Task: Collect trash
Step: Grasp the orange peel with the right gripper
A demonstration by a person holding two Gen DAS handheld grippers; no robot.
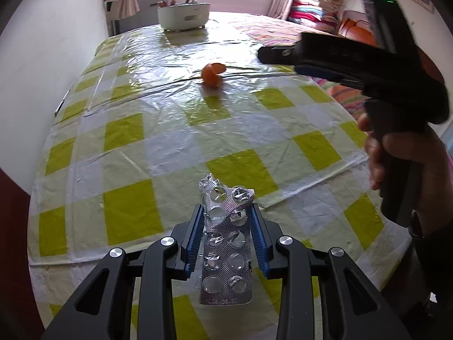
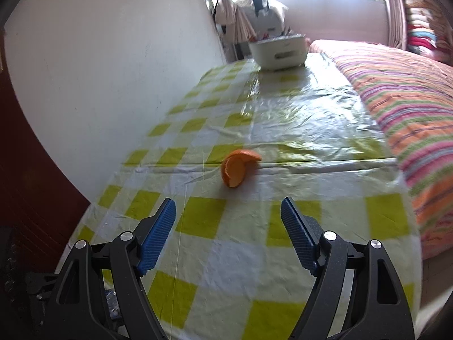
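My left gripper point(image 1: 228, 212) was clamped on a spent silver foil blister pack point(image 1: 226, 243), its blue pads pressing both long edges while the torn top stuck out past the tips. My right gripper point(image 2: 228, 206) stood wide apart and empty, aimed at the curled piece of orange peel point(image 2: 239, 167) lying on the yellow-and-white checked plastic tablecloth point(image 2: 297, 130). The white plastic tub point(image 2: 279, 52) sat well beyond it at the far end, which I took to be the bin. I judged the peel the risk: it was light and springy, so one pad could nudge it along the glossy cloth instead of catching it. The thin foil might also buckle and slip.
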